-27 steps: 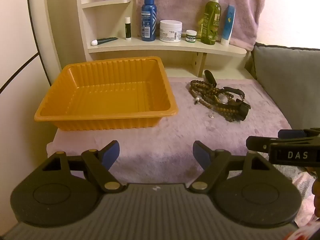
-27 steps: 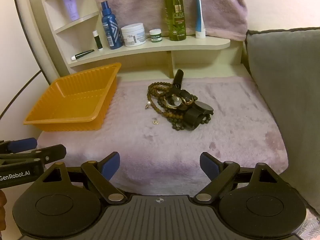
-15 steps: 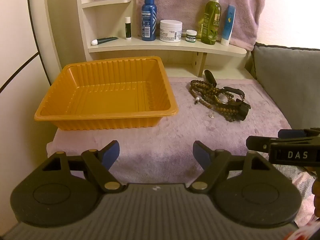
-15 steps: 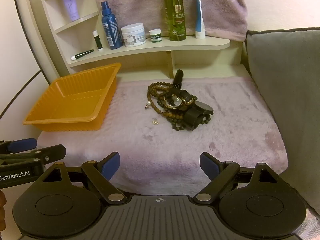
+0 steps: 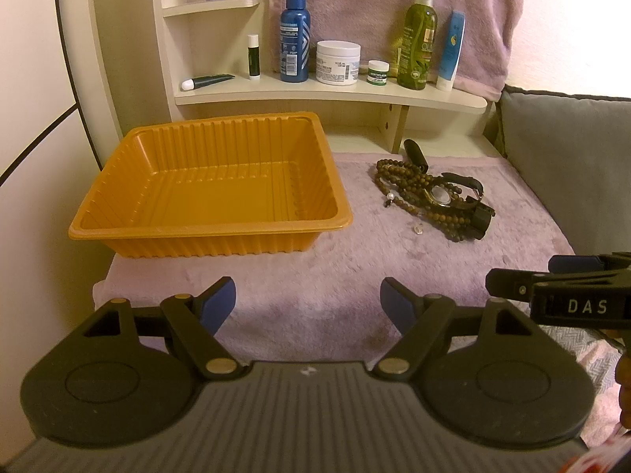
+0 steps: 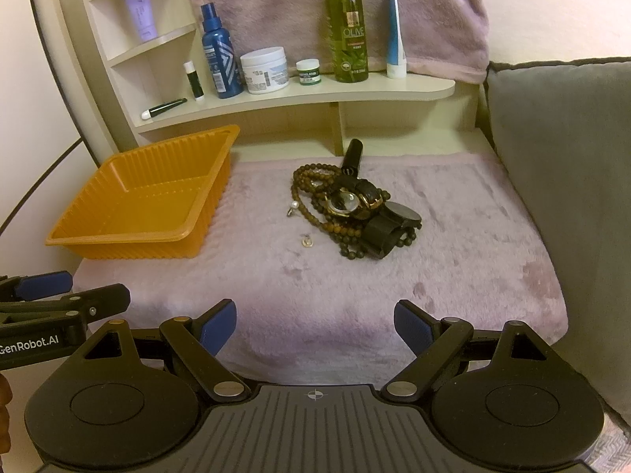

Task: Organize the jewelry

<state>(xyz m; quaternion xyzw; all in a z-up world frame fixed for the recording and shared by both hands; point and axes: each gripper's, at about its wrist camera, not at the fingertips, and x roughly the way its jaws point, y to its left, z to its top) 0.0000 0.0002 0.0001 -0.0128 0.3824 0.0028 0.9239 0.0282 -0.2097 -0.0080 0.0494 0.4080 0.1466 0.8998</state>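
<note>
Ribbed orange tray (image 5: 209, 232), beaded jewelry heap (image 6: 347, 209)

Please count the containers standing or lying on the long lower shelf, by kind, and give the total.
Spray bottles: 2, blue and green
Jars: 2, large white, small green
Tubes: 2, blue-white, dark one lying
Lip balm stick: 1
Total: 7
</note>
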